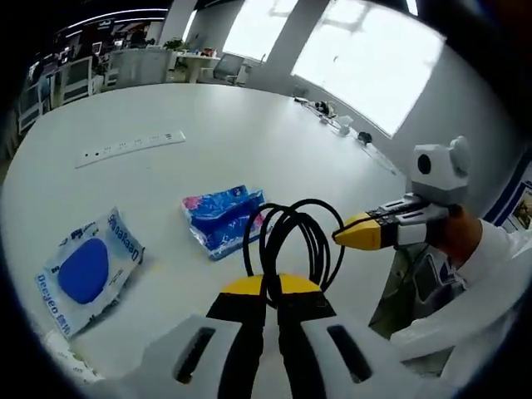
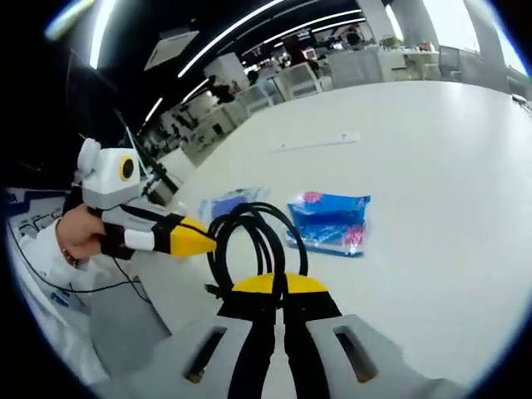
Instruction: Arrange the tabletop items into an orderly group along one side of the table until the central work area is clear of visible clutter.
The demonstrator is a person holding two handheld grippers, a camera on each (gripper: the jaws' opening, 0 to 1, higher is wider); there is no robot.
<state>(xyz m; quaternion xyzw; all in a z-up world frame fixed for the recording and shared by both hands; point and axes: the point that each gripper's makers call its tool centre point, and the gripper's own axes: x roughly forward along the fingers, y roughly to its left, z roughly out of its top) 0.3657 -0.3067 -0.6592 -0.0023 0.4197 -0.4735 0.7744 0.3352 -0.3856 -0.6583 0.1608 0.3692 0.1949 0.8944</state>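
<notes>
Left gripper view looks along the left claw [image 1: 265,293], whose yellow-tipped jaws stand pressed together on a coiled black cable [image 1: 293,237]; the loops rise above the tips, over the near edge of the white desk [image 1: 208,125]. From the right the right claw [image 1: 359,233] comes in, held by a hand [image 1: 457,237] in a white sleeve; its yellow tips are closed against the right side of the same coil. On the desk behind the cable lies a blue tissue pack [image 1: 224,218] with pink print; well to its left lies a white wipes packet [image 1: 90,270] with a blue oval, lettered "Deeyeo". Farther back a white power strip [image 1: 130,147] lies flat.

Right gripper view shows the right claw [image 2: 278,285] closed on the cable [image 2: 253,241]; the left claw [image 2: 195,238] enters from the left, tips touching the coil, held by a hand [image 2: 81,233]. Beyond lie the tissue pack [image 2: 330,223], the wipes packet [image 2: 223,204] partly behind the coil, and the distant power strip [image 2: 316,143].
</notes>
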